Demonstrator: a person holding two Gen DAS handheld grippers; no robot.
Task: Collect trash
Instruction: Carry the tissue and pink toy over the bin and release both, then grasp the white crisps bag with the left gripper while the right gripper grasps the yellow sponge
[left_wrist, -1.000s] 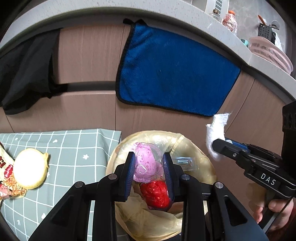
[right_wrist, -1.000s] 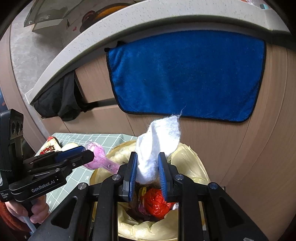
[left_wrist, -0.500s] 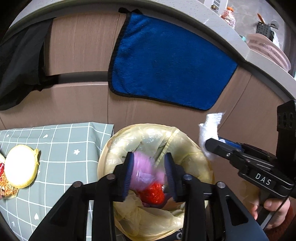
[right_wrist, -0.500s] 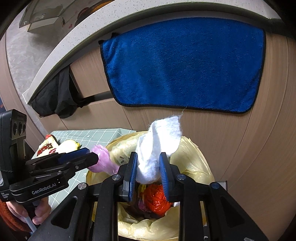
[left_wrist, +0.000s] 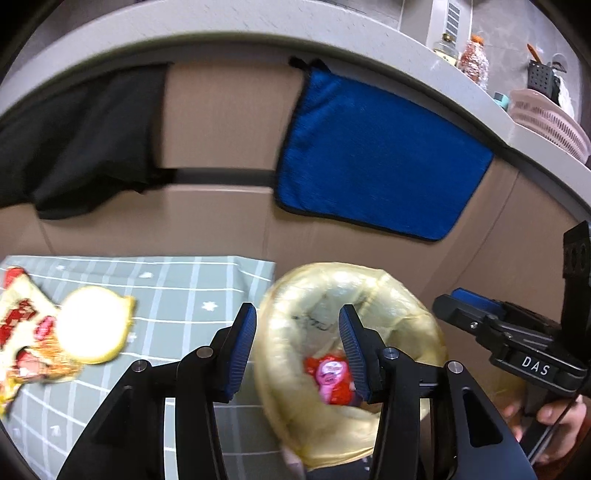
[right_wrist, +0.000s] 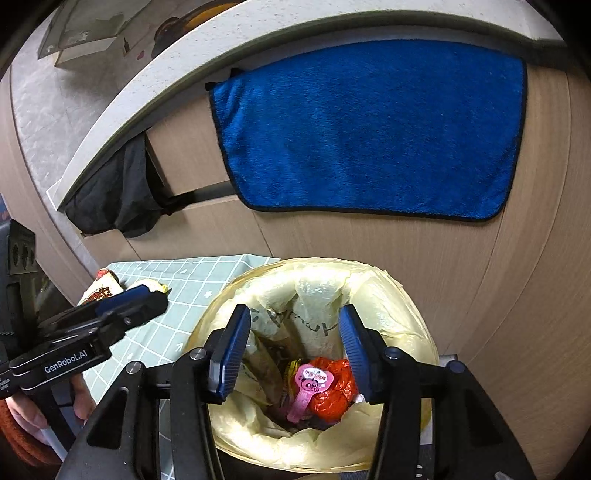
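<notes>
Wood-panelled cabinet fronts with a blue towel (right_wrist: 365, 129) hanging behind fill the far side, and I have the yellow-lined trash bin (right_wrist: 413, 295) right below. My left gripper (left_wrist: 297, 347) and right gripper (right_wrist: 293, 352) both stand with jaws spread wide and empty; the pink wrapper (right_wrist: 310, 384) and red wrapper (right_wrist: 334, 391) lie inside the bin. A snack packet (left_wrist: 22, 332) and round yellow piece (left_wrist: 92, 325) wait on the checked worktop (left_wrist: 192, 295) to the left. I risk snagging the loose liner, or clipping grippers; open room lies leftward

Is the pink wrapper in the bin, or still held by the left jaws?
In the bin. The pink wrapper lies on red trash inside the lined bin; the left gripper jaws stand apart, empty.
</notes>
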